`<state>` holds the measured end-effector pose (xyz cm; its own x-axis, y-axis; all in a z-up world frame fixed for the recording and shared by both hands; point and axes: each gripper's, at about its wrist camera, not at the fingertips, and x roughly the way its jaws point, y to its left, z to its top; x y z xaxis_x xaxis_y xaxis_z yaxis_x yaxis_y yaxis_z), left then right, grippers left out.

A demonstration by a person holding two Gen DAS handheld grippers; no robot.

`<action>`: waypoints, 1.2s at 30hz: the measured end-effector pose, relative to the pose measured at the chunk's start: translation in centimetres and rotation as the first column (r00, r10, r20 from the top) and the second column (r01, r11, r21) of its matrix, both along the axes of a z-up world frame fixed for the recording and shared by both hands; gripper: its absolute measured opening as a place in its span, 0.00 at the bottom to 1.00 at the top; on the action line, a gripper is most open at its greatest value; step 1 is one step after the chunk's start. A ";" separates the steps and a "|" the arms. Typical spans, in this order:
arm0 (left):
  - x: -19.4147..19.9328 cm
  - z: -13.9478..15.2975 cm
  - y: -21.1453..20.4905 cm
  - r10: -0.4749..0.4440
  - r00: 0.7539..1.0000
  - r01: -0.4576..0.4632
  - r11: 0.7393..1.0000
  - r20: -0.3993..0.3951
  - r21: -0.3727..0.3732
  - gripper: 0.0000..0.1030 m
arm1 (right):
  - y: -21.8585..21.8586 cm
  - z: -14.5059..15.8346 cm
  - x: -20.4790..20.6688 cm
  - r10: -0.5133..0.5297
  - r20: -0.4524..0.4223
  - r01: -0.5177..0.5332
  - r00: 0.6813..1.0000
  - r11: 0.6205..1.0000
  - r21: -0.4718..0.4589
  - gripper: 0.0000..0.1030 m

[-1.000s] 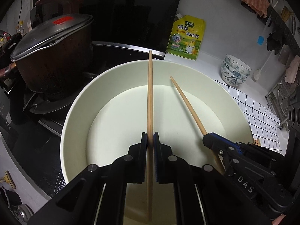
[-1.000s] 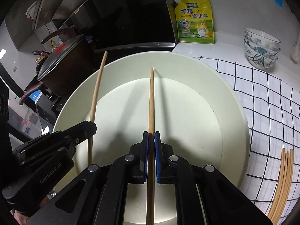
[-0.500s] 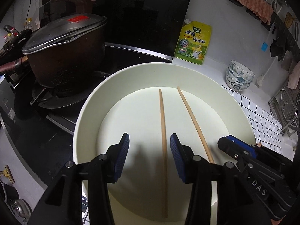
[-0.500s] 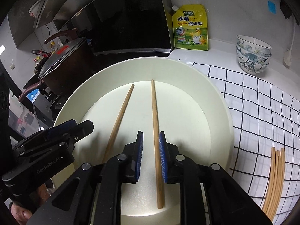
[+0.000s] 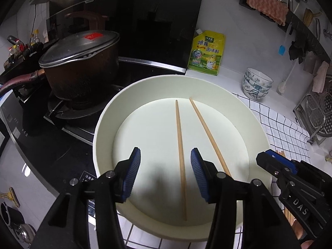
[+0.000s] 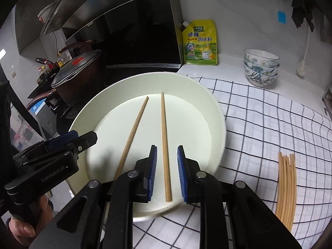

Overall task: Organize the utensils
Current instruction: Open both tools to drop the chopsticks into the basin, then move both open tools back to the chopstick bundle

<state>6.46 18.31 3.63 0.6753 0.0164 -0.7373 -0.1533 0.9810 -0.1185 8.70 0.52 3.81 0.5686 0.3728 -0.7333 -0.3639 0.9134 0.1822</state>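
Note:
Two wooden chopsticks lie side by side on the floor of a wide cream basin (image 5: 103,114). My left gripper (image 5: 165,151) hovers over the left chopstick (image 5: 180,155), its jaws opening, blue pads clear of the wood. The right chopstick (image 5: 207,132) slants beside it. In the right wrist view my right gripper (image 6: 167,148) hangs above the right chopstick (image 6: 164,120); its jaws are opening too and grip nothing. The other chopstick (image 6: 132,134) lies to the left there. A bundle of several chopsticks (image 6: 286,186) rests on the checked cloth (image 6: 269,124).
A lidded dark pot (image 5: 78,70) sits on the black stove left of the basin. A yellow seasoning pouch (image 5: 206,53) leans on the back wall, with stacked patterned bowls (image 5: 257,83) and a metal rack (image 5: 317,112) to the right.
Both grippers were shut on a chopstick each; they have opened and drawn back and up. The two chopsticks now lie loose on the basin floor.

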 end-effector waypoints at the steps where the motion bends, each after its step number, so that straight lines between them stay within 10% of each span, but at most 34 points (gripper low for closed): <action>1: -0.2 0.2 -0.3 -0.006 1.000 0.006 1.000 0.005 0.002 0.49 | -0.5 0.2 -0.3 -0.007 0.007 0.007 1.000 1.000 0.002 0.28; 16: -4.0 1.4 -6.1 -0.089 0.994 0.085 0.995 0.068 0.051 0.81 | -7.7 1.2 -5.0 -0.088 0.053 0.086 0.995 0.995 0.042 0.51; 36: -6.6 -1.0 -18.3 -0.270 0.963 0.269 0.962 0.007 0.054 0.86 | -23.7 -3.1 -9.6 -0.347 0.025 0.348 0.938 0.937 -0.043 0.62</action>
